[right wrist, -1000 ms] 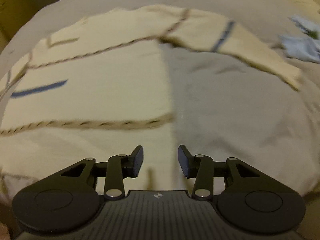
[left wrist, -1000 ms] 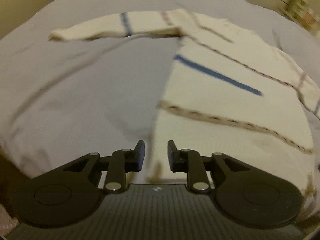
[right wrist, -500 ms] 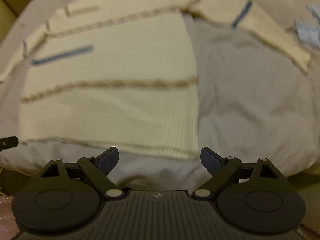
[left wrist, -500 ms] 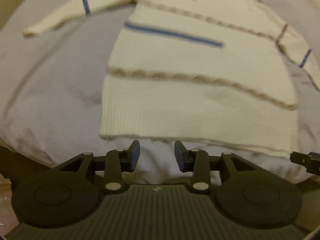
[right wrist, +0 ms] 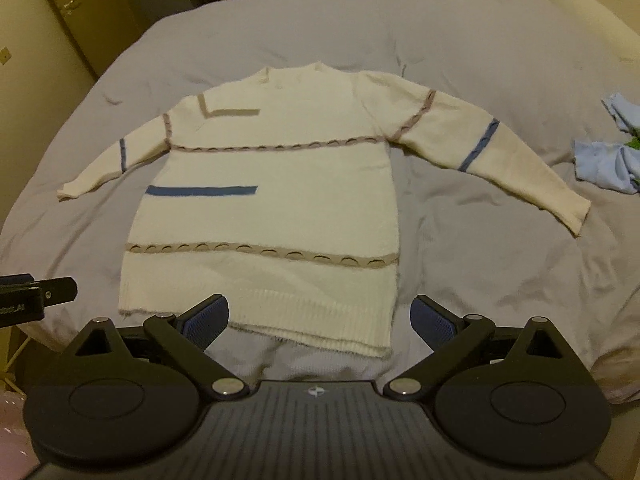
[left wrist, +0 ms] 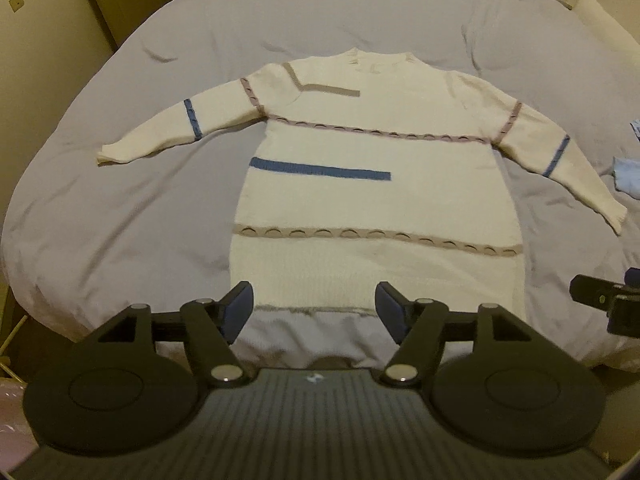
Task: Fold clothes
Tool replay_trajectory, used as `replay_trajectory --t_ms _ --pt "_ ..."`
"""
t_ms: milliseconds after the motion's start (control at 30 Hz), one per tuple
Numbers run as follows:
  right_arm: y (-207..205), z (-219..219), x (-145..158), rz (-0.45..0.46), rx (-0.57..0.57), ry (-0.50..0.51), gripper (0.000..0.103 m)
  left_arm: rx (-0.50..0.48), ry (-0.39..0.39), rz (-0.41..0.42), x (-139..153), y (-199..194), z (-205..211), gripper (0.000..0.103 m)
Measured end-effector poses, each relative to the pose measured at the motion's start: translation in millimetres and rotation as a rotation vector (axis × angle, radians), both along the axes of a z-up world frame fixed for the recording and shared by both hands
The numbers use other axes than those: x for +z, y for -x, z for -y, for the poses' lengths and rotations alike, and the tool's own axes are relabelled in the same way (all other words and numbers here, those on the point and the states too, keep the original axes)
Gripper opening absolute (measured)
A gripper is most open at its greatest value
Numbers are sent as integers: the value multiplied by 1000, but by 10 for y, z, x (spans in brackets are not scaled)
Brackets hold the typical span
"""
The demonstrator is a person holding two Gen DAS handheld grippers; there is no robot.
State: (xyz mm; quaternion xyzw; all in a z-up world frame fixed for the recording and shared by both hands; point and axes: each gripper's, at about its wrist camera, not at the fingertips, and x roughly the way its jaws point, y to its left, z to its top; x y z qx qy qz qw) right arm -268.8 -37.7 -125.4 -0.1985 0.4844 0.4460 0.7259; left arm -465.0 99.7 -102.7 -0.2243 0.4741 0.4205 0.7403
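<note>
the cream knitted sweater with blue and tan stripes lies flat, collar away; its hem sits just ahead of the left gripper and right gripper, both spread wide and empty

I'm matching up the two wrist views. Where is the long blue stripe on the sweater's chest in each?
Left wrist: blue stripe just left of centre.
Right wrist: blue stripe in the left half, at mid-height.
Shared landmark: the sweater's collar, at the garment's far end.
</note>
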Motion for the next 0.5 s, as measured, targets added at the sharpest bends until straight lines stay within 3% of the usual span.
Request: replay_trajectory --t_ms 433,500 --pt "88 226 -34 -10 -26 53 100 -39 -18 -19 74 -62 291 69" --pt "111 238 -45 -6 -19 61 100 -44 -22 -23 77 -43 333 75"
